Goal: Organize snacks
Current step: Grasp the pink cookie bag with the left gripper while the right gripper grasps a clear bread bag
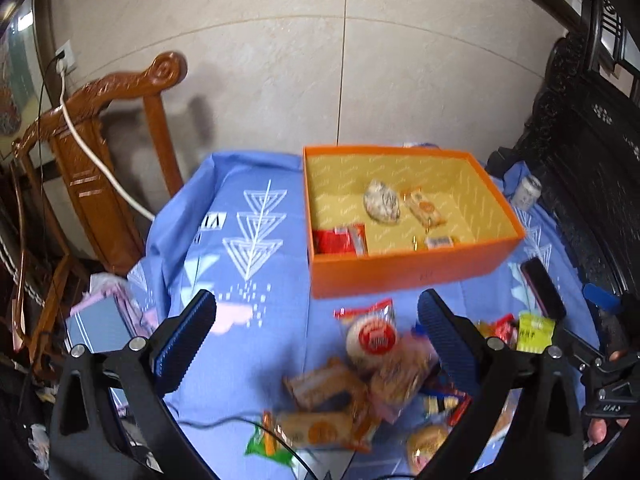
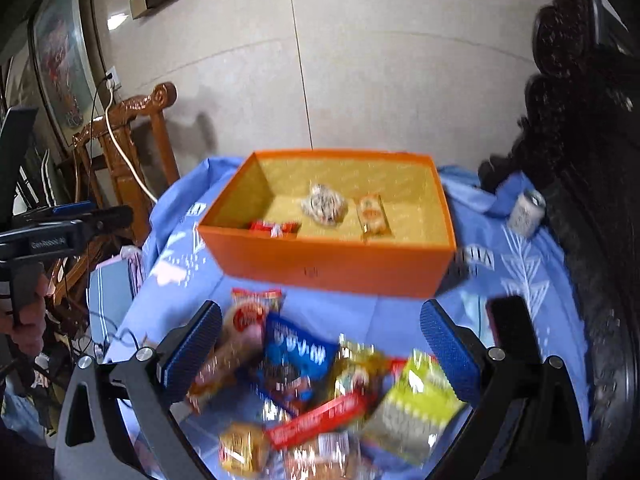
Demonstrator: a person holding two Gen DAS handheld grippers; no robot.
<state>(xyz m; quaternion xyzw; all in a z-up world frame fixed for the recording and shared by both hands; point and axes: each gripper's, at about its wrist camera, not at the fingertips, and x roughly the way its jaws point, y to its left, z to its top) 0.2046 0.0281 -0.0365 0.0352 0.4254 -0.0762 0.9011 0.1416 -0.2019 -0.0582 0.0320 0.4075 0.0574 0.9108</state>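
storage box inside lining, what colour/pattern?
Mustard yellow with faint repeated script lettering, inside the orange box. Left wrist view shows it best.

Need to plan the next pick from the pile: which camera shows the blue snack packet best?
The right wrist view: the blue snack packet lies between the right tongs, face up, only motion-blurred. The left wrist view shows just a sliver of blue beside one finger of the left tongs, mostly hidden by other packets.
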